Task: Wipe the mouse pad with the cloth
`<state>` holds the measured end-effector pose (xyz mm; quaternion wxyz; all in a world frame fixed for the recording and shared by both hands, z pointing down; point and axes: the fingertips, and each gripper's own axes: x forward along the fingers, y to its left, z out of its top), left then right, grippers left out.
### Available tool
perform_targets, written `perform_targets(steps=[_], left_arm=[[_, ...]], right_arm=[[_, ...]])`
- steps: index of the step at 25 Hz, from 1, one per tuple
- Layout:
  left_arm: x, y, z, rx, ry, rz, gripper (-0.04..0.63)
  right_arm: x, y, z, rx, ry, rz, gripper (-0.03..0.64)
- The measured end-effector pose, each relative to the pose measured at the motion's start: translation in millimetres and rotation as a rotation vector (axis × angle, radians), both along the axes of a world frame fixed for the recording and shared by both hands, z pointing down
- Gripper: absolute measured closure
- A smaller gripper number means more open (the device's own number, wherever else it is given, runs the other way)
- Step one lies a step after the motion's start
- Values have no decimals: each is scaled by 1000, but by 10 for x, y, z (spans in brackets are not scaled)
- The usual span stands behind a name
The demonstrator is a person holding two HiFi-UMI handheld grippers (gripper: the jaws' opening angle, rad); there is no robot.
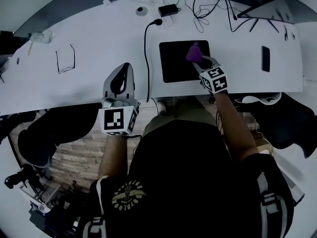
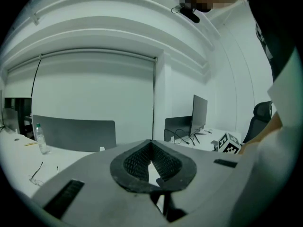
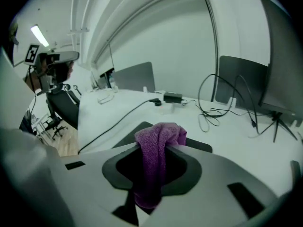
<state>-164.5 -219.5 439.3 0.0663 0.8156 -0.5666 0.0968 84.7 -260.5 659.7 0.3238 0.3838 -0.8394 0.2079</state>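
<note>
Firmly, cloth (image 3: pixel 159 143) between right gripper's (image 3: pixel 154 137) fingers (image 3: pixel 220 176)

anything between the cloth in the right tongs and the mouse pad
Nothing visible. The right tongs hold the purple cloth just over the far right corner of the mouse pad, and the pad is bare. The black cable lies on the desk left of it.

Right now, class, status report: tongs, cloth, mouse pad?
Right tongs shut on cloth, over mouse pad. Left tongs shut, empty, near desk edge. Cable runs beside mouse pad, not across.
</note>
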Motion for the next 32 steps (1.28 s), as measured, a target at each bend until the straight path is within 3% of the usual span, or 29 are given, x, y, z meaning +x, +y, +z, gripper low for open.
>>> perform_targets(steps=[6, 13, 21, 32], left_arm=[[98, 102, -46, 4, -19, 44, 594], [131, 157, -122, 7, -14, 60, 594], [180, 145, -82, -1, -15, 67, 594], [663, -178, -251, 35, -18, 144, 594]], right_arm=[[-816, 397, -67, -7, -64, -153, 528], [-1190, 515, 450, -100, -15, -213, 528], [-905, 551, 691, -134, 33, -186, 528], [-340, 522, 717, -138, 66, -144, 526]])
